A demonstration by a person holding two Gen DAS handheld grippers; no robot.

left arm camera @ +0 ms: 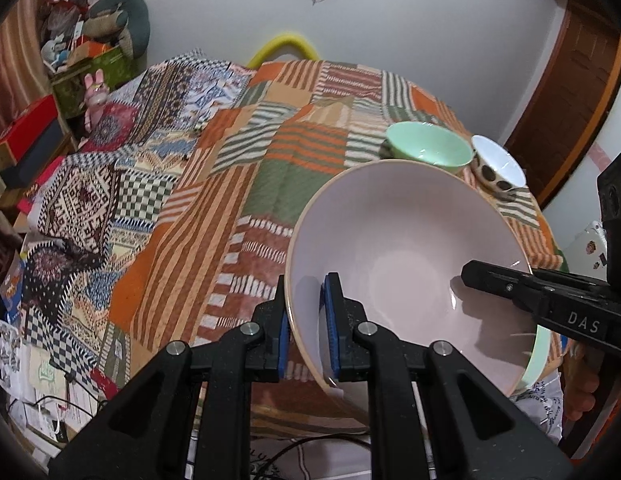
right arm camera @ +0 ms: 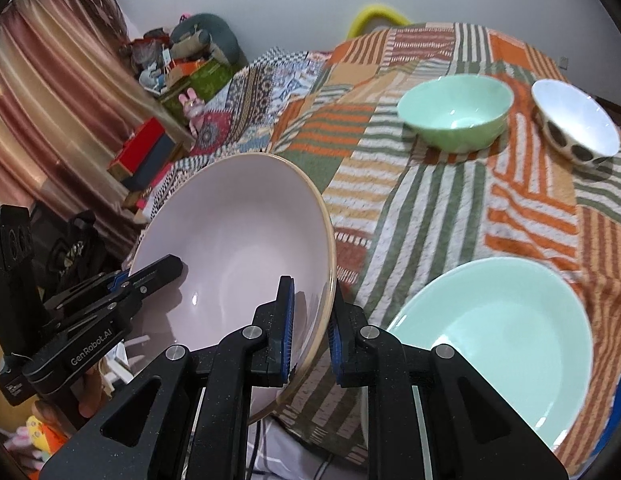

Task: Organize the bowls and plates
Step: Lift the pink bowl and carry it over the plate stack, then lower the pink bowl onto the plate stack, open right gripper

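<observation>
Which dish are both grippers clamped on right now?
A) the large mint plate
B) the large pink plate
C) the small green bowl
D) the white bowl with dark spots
B: the left gripper and the right gripper each pinch opposite edges of the pink plate, which is tilted up off the cloth, while the green bowl, spotted bowl and mint plate sit untouched on the table.

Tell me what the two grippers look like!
Both are black plastic. The left gripper and right gripper each have two angular fingers with blue ribbed pads and round silver screws. Seen from the side, the left one reads "GenRobot.AI" in white letters and the right one reads "DAS". A bare hand holds the right one; no sleeve shows.
</observation>
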